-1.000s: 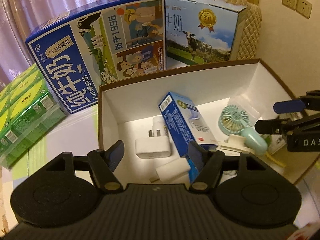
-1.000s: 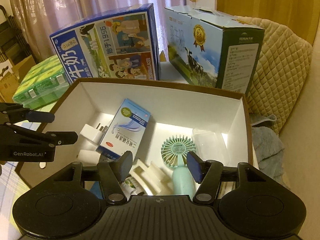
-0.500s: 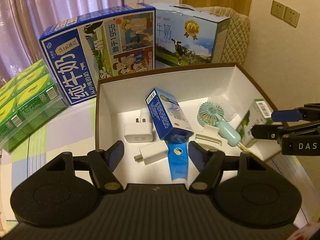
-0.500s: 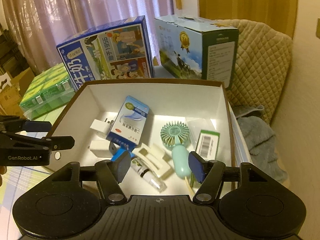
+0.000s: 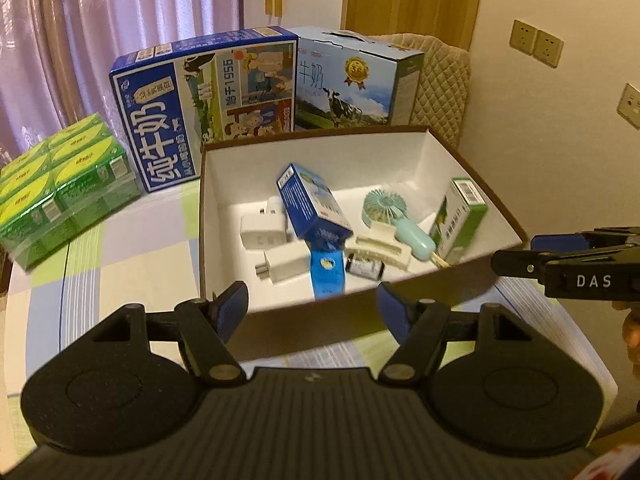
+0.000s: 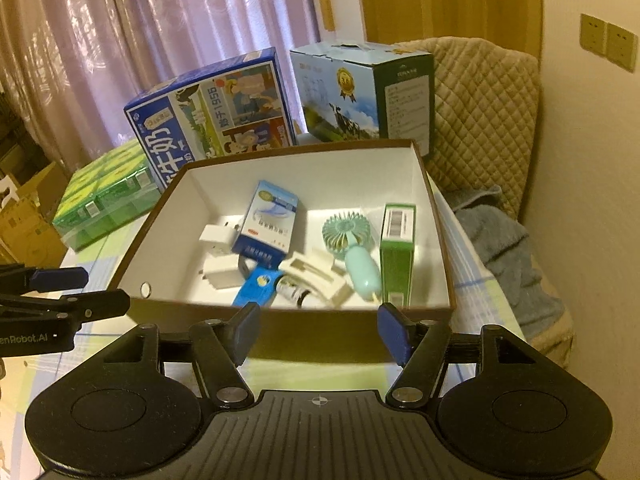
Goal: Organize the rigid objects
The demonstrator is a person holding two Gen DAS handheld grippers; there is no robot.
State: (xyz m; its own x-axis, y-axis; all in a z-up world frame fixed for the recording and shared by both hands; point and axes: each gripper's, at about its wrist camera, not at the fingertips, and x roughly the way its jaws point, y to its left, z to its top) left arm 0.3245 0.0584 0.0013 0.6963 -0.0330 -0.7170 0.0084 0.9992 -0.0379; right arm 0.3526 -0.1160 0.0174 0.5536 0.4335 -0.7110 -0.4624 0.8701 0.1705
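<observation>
A brown cardboard box (image 5: 208, 216) with a white inside holds a blue carton (image 5: 308, 204), a mint hand fan (image 5: 384, 208), a green carton (image 5: 460, 216), white plug adapters (image 5: 262, 232), a blue tube (image 5: 328, 272) and a cream clip (image 5: 380, 250). My left gripper (image 5: 313, 302) is open and empty, just short of the box's near wall. My right gripper (image 6: 320, 322) is open and empty too, in front of the box (image 6: 160, 240). In that view the green carton (image 6: 396, 248) lies beside the fan (image 6: 348, 236).
Two large milk cases (image 5: 208, 100) (image 5: 348, 84) stand behind the box. A green shrink-wrapped pack (image 5: 60, 184) lies to the left on the checked tablecloth. A quilted chair (image 6: 480, 112) and a grey towel (image 6: 504, 248) are on the right, by the wall.
Both grippers have drawn back and upward, from over the box's inside to short of its near wall. The whole box now shows in both views, and the green carton has come into sight.
</observation>
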